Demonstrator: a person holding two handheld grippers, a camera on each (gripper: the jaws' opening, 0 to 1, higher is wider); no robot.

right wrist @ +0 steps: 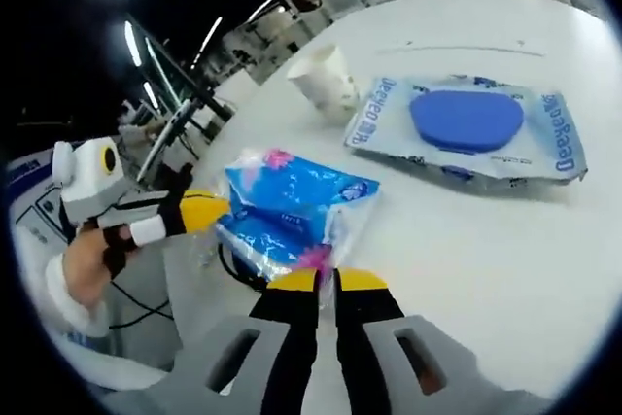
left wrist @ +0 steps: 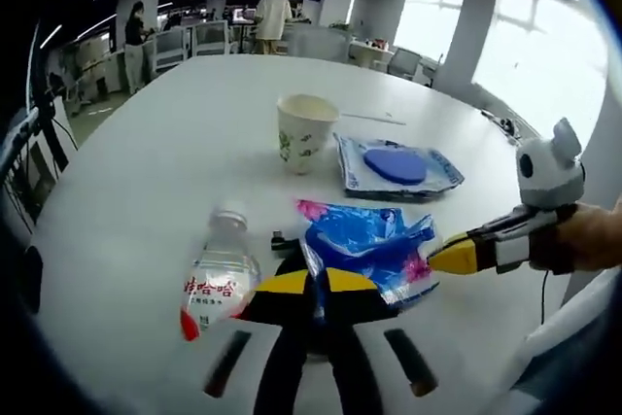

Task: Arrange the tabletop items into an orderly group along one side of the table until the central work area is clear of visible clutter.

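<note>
A blue and pink plastic bag (left wrist: 362,243) lies low over the white table (left wrist: 146,172), held at two ends. My left gripper (left wrist: 316,285) is shut on its near edge. My right gripper (left wrist: 453,258) comes in from the right and pinches the bag's pink corner. In the right gripper view the bag (right wrist: 292,203) runs from my right gripper (right wrist: 328,281), shut on its corner, to the left gripper (right wrist: 206,209) at the far side. A clear water bottle (left wrist: 220,277) lies on its side to the left of the bag.
Behind the bag stand a paper cup (left wrist: 305,131) and a flat wet-wipes pack (left wrist: 397,166) with a blue lid. The same cup (right wrist: 328,77) and pack (right wrist: 466,123) appear in the right gripper view. People, chairs and desks stand beyond the table's far edge.
</note>
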